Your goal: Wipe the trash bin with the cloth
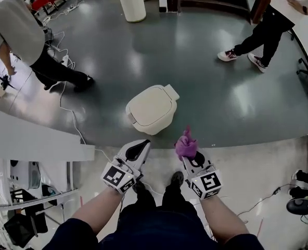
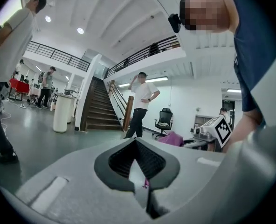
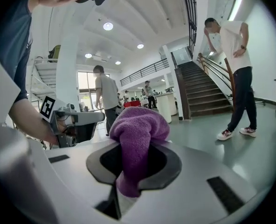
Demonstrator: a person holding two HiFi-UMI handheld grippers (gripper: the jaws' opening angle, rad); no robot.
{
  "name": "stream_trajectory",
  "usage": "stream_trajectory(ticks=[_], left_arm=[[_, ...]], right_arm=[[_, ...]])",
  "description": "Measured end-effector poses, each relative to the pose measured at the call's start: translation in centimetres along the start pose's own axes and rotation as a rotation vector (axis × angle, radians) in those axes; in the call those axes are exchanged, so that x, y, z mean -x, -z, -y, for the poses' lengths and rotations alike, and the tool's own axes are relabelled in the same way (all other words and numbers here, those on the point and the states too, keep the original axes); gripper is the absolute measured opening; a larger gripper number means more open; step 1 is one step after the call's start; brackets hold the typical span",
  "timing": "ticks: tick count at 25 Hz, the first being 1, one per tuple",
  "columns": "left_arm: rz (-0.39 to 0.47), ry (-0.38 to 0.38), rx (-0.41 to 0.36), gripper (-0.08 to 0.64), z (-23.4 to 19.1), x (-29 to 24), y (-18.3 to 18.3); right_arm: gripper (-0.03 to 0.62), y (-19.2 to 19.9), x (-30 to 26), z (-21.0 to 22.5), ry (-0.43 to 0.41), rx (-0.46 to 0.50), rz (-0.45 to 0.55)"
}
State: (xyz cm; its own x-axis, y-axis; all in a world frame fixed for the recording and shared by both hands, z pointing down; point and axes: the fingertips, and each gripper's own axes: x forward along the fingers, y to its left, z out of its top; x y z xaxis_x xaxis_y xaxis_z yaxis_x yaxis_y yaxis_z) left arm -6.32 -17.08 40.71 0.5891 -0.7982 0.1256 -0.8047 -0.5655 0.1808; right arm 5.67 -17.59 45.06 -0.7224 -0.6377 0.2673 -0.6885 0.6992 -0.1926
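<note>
Jaws of my right gripper (image 1: 189, 155) pinch the bunched purple cloth (image 1: 185, 144) at lower centre of the head view. My left gripper (image 1: 138, 150), just left of it, is pressed together, empty. I see the cream trash bin (image 1: 151, 109) mid-frame on the grey floor (image 1: 206, 61), apart from both.

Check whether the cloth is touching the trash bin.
No, the cloth is clamped in the right gripper, clearly apart from the trash bin standing on the floor ahead.
</note>
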Motion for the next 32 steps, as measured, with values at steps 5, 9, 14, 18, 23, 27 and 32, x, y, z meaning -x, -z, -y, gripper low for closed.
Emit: stream_trajectory(ticks=[5,9,14,18,23,27,32], left_arm=[[-0.034,-0.017,0.008,-0.012,-3.5,-1.6,3.3],[-0.08,-0.029,-0.003,-0.012,-6.8,-2.7,6.6],[-0.137,-0.09,0.006,-0.012,-11.1,-4.4,11.6],[-0.173,-0.1,0.01,-0.012,-13.1,-5.1,14.9],[-0.23,-0.085,-0.014,-0.012,-15.2,-6.4,19.6],[-0.273,-0.093,-0.026,-0.012,-17.1,-6.5,22.6],[-0.286,-0.087,-0.035,-0.012,-17.9,-6.7,23.9]], right_arm=[[0.077,2.6,-2.6,1.1,0.039,-0.024,-0.022],[0.077,4.6,-5.5,2.3,0.075,-0.045,-0.03],[0.077,7.9,-9.8,4.7,0.155,-0.05,-0.035],[0.077,11.4,-12.9,5.5,0.192,-0.077,-0.04],[0.077,17.1,-16.6,8.6,0.244,-0.095,-0.074],[0.077,21.7,-19.7,11.1,0.274,-0.114,-0.117],[0.077,25.0,-22.7,13.4,0.283,-0.103,-0.146]])
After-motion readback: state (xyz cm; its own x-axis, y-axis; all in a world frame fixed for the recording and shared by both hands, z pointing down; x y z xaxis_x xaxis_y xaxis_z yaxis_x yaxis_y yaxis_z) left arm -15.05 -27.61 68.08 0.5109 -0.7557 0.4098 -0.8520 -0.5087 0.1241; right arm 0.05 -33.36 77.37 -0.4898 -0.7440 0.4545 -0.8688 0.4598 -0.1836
